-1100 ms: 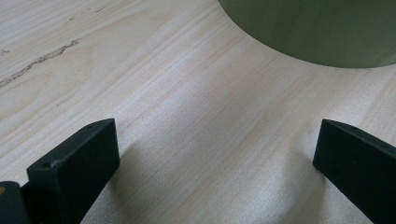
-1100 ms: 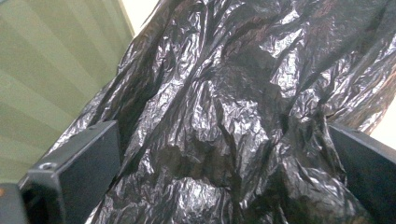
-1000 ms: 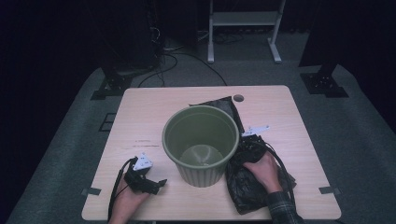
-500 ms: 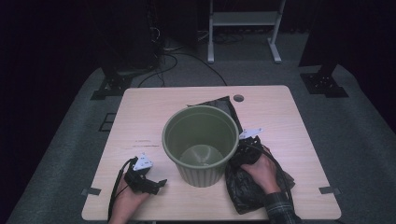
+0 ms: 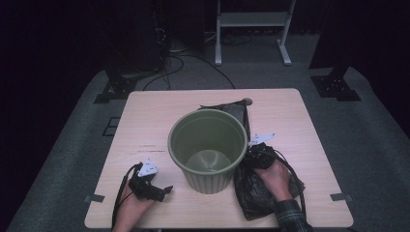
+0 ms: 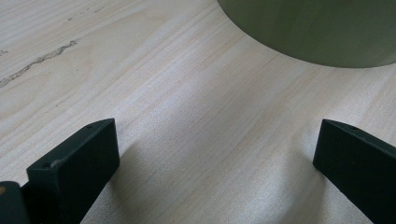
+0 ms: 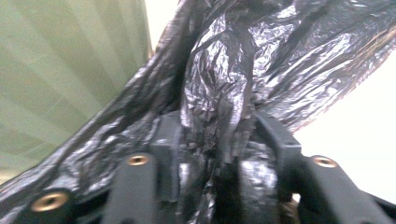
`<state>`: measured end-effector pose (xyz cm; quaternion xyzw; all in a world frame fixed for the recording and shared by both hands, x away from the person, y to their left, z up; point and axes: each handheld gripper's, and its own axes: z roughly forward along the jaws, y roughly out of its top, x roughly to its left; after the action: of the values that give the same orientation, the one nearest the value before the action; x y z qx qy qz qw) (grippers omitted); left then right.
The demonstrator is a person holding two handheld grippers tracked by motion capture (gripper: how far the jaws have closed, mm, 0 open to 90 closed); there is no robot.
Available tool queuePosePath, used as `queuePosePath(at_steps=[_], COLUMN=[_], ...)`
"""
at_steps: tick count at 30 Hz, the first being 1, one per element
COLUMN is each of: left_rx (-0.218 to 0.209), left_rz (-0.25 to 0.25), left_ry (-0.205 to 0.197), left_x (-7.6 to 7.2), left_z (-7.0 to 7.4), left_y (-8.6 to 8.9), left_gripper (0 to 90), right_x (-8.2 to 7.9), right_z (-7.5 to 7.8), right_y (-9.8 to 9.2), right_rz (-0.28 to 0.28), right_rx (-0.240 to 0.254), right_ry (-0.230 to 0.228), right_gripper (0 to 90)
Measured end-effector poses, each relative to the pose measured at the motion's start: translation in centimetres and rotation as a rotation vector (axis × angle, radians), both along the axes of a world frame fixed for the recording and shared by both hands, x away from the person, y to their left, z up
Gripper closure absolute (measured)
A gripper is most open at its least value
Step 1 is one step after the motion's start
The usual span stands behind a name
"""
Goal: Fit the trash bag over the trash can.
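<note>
A green ribbed bucket (image 5: 208, 145) stands upright and empty in the middle of the wooden table (image 5: 159, 116). A crumpled black plastic bag (image 5: 254, 188) lies along its right side and runs back behind it. My right gripper (image 5: 254, 151) rests on the bag beside the bucket wall (image 7: 65, 70). Its jaws have just been closing, and a bunched fold of the bag (image 7: 243, 70) is pinched between them at my right gripper (image 7: 217, 126). My left gripper (image 5: 162, 191) lies on the table left of the bucket (image 6: 317, 28), open, with bare wood between its jaws at my left gripper (image 6: 217, 149).
A small round disc (image 5: 247, 101) sits near the table's far edge behind the bag. A dark scratch (image 5: 147, 146) marks the wood left of the bucket. Beyond the table are grey carpet, cables and a white frame stand (image 5: 251, 29).
The right hand has shifted slightly toward the bucket on top of the bag. The left hand and the bucket have not moved.
</note>
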<state>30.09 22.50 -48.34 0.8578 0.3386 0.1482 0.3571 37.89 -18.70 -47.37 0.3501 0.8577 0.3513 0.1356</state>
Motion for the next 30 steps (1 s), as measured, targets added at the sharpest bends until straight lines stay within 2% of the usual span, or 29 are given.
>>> queuePosePath(at_steps=[5, 6, 10, 13, 20, 30], left_rx=[0.0, 0.0, 0.0, 0.0, 0.0, -0.001], left_rz=[0.0, 0.0, 0.0, 0.0, 0.001, 0.001], left_ry=[0.0, 0.0, 0.0, 0.0, 0.0, 0.0], left_x=[0.0, 0.0, 0.0, 0.0, 0.0, 0.0], left_z=[0.0, 0.0, 0.0, 0.0, 0.0, 0.0], left_y=[0.0, 0.0, 0.0, 0.0, 0.0, 0.0], left_gripper=[0.0, 0.0, 0.0, 0.0, 0.0, 0.0], right_x=[-0.3, -0.4, -0.6, -1.1, -2.3, -4.1], right_z=[0.1, 0.1, 0.1, 0.3, 2.3, 5.0], right_y=[-0.2, -0.3, -0.8, -1.0, -2.0, -3.0], right_rz=[0.03, 0.039, 0.073, 0.094, 0.153, 0.261], right_rx=[0.011, 0.016, 0.052, 0.07, 0.116, 0.122], right_ry=[0.019, 0.029, 0.075, 0.089, 0.088, 0.081], right_gripper=[85.2, 86.6, 87.8, 87.9, 88.3, 88.3])
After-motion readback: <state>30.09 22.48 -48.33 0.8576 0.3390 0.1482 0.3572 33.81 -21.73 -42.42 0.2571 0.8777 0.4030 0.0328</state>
